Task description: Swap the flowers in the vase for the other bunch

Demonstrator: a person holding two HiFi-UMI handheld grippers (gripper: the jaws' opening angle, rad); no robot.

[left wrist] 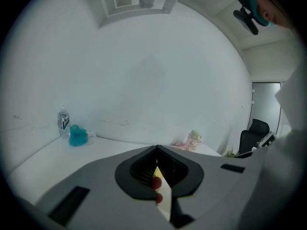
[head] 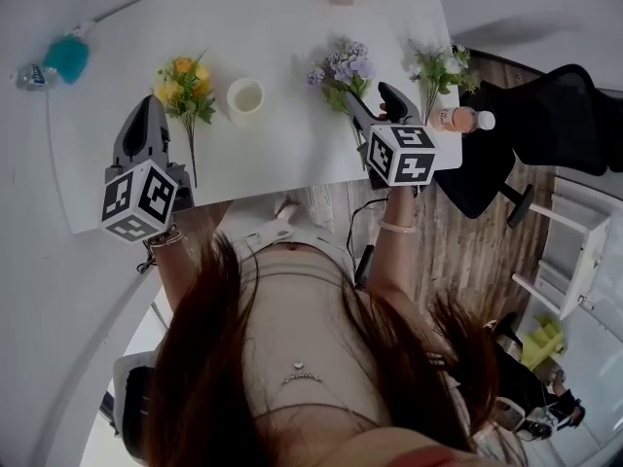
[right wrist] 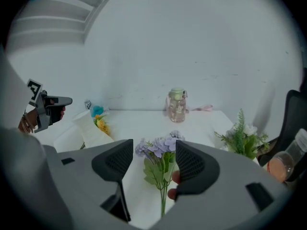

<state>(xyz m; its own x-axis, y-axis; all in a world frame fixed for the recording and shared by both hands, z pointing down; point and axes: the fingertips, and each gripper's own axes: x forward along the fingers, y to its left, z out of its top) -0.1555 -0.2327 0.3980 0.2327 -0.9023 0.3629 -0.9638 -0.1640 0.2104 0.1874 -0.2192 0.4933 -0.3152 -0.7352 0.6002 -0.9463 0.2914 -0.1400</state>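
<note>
A purple bunch [head: 343, 66] lies on the white table [head: 282, 154] right of a small white vase [head: 245, 97], whose mouth shows no flowers. A yellow bunch [head: 185, 86] lies left of the vase, stem toward me. My right gripper [head: 373, 102] hangs open over the purple bunch. In the right gripper view the purple flowers [right wrist: 160, 150] sit between the spread jaws of that gripper [right wrist: 153, 159] without the pads touching them. My left gripper [head: 148, 107] is shut and empty, just left of the yellow bunch; the left gripper view shows its jaws [left wrist: 157, 150] together.
A green-and-white bunch [head: 440, 69] and a pinkish bottle [head: 462, 120] sit at the table's right end. A water bottle [head: 31, 74] and a teal object [head: 66, 56] lie far left. A glass jar [right wrist: 177, 105] stands at the far edge. A black chair [head: 565, 115] is on the right.
</note>
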